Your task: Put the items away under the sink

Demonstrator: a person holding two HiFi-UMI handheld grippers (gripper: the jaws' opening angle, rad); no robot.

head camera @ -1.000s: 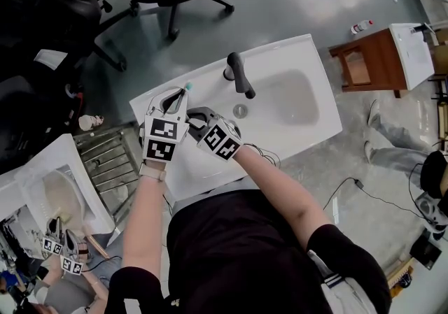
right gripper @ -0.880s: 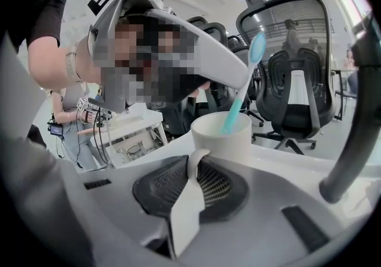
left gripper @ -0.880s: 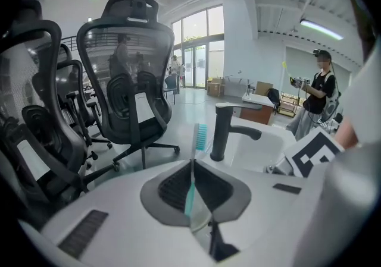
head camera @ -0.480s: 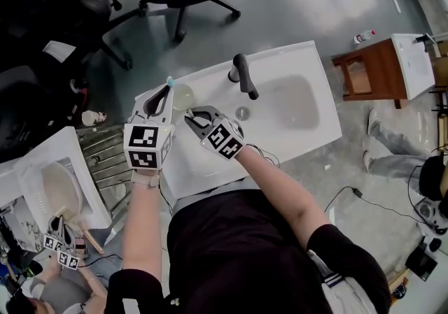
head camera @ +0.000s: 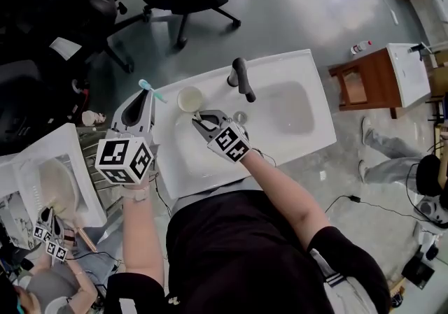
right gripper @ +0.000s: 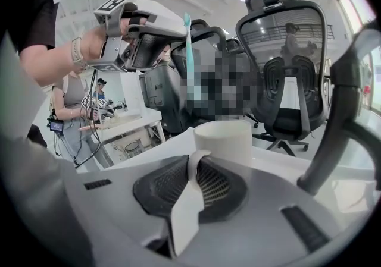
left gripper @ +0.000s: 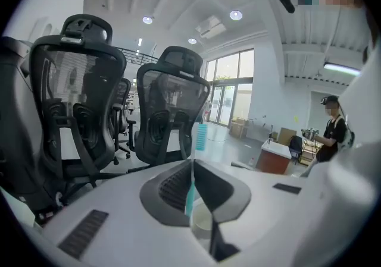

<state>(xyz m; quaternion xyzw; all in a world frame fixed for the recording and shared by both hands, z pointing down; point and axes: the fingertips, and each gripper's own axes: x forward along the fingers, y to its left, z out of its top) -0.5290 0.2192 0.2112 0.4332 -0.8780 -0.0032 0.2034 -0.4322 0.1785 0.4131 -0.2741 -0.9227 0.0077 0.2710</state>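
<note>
My left gripper point(left gripper: 192, 163) jaws clench a slim teal plastic toothbrush point(left gripper: 200, 137), long axis upright, bristles at twelve o'clock. My right gripper point(right gripper: 196, 157) jaws pinch a flat white strip point(right gripper: 185, 212).

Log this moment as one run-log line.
left gripper: shut on toothbrush, beside sink | right gripper: shut on white strip, by cup

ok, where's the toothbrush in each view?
Head view: toothbrush at the sink's left edge, in the left gripper.
Left gripper view: centre, clamped between the jaws, head up.
Right gripper view: upper middle, above-left of the cup.
Shared landmark: that white cup.
</note>
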